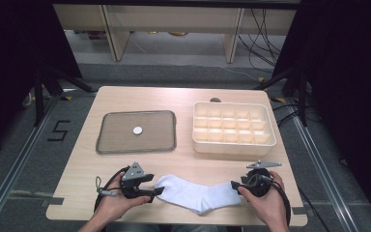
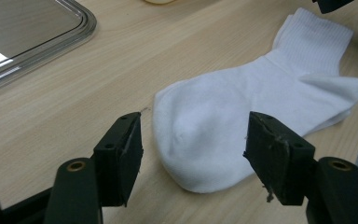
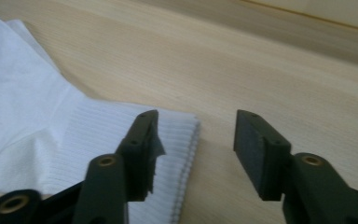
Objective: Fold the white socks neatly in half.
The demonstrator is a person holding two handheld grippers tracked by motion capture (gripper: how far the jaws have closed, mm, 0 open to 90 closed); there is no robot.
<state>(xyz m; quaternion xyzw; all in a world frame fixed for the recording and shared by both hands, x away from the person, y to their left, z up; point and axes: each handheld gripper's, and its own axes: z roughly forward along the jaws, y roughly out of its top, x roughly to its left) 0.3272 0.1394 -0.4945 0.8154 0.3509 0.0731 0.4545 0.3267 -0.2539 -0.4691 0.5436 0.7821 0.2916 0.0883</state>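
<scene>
White sock (image 1: pixel 197 194) lay flat on the table (image 1: pixel 183 99) near the front edge, around 6 o'clock of the tabletop, toe end pointing to 9 o'clock, ribbed cuff toward 3 o'clock, heel bulging toward the person. Left gripper (image 1: pixel 155 186) sat at the toe end, at 9 o'clock of the sock; in the left gripper view its jaws stood wide apart w/ the toe (image 2: pixel 200 154) lying between and just beyond them, pads not pressing on the fabric, so open, nothing held. Right gripper (image 1: pixel 235 187) was at the cuff end, 3 o'clock of the sock; right gripper view showed the jaws apart, left pad over the edge of the ribbed cuff (image 3: pixel 116 140), other pad over bare wood, no pinch visible, so open too. Both hands were in place at opposite ends but no grip made yet. Judgement: work looked barely begun, at the approach/pre-grasp stage; sock not lifted, not folded, not moved into anything. Left to do, probably: close on toe and cuff, lift or fold, then place somewhere. Farther out, at 11 o'clock of the sock, a grey tray (image 1: pixel 107 145) held just a small white disc (image 1: pixel 137 130). At 1 o'clock, a cream divided box (image 1: pixel 232 147) w/ many small compartments, all looking empty as far as I could tell. Which of the two was the destination, can't tell.
</scene>
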